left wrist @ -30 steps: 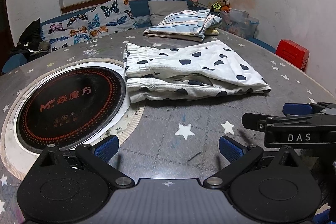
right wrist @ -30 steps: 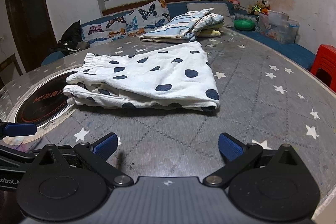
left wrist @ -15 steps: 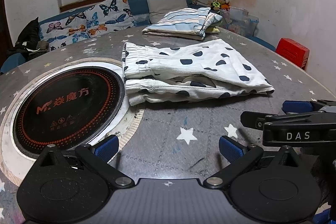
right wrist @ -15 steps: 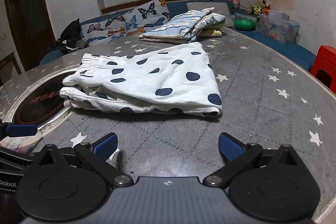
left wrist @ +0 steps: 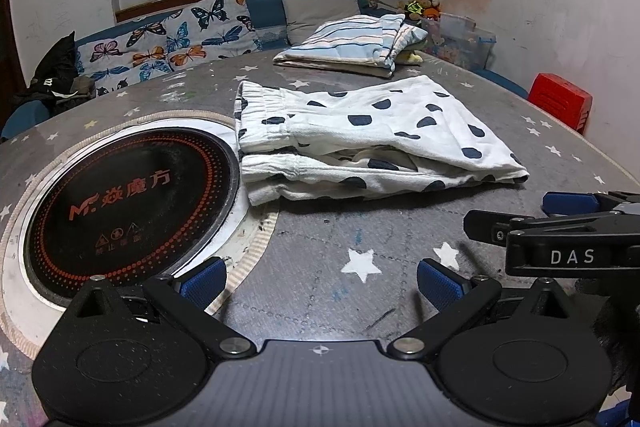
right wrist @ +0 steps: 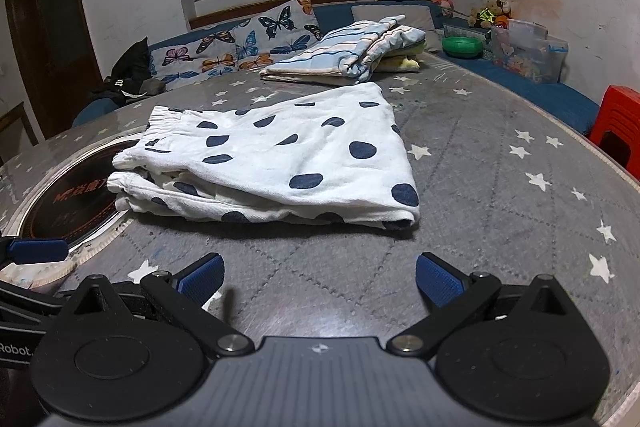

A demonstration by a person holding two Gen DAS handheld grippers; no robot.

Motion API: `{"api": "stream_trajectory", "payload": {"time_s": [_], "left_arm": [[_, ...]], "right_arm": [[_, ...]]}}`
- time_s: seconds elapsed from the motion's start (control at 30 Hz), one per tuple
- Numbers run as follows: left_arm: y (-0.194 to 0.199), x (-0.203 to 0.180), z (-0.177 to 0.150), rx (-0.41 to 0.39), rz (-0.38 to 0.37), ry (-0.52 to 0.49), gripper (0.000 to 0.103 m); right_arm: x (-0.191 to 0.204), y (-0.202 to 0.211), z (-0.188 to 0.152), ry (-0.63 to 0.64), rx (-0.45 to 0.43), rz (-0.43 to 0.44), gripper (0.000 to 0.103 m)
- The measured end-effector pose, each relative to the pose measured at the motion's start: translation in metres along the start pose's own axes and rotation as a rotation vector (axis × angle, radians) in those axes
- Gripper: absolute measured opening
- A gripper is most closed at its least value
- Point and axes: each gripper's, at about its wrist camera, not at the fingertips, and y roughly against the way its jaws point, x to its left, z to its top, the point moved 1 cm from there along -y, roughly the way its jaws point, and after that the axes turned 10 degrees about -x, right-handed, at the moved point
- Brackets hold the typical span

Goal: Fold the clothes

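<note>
White shorts with dark blue dots [left wrist: 372, 135] [right wrist: 288, 163] lie folded flat on the grey star-patterned table [left wrist: 320, 283], waistband toward the left. My left gripper [left wrist: 320, 277] hovers open over bare table in front of the shorts' near edge, nothing between its blue pads. The right gripper [right wrist: 320, 277] is open too, just short of the shorts' near right corner. Its side shows at the right edge of the left wrist view. A folded striped stack [left wrist: 352, 43] [right wrist: 344, 53] rests farther back.
A round black induction hob [left wrist: 128, 211] is set into the table left of the shorts. Behind the table run a bench with butterfly cushions [left wrist: 168, 35], toys and a clear storage box [right wrist: 528, 53]. A red stool [left wrist: 560, 103] stands at the right, a green bowl [right wrist: 462, 47] beyond the stack.
Both grippers have edged slightly back and to the left relative to the shorts; both stay open. The shorts have not moved.
</note>
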Motion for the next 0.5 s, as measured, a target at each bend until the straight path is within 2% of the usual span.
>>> {"api": "stream_trajectory", "payload": {"time_s": [0.5], "left_arm": [[0.0000,0.0015,0.0031,-0.029,-0.002,-0.003,0.103]], "right_arm": [[-0.0008,-0.0045,0.0024,-0.004,-0.001,-0.010,0.103]]}}
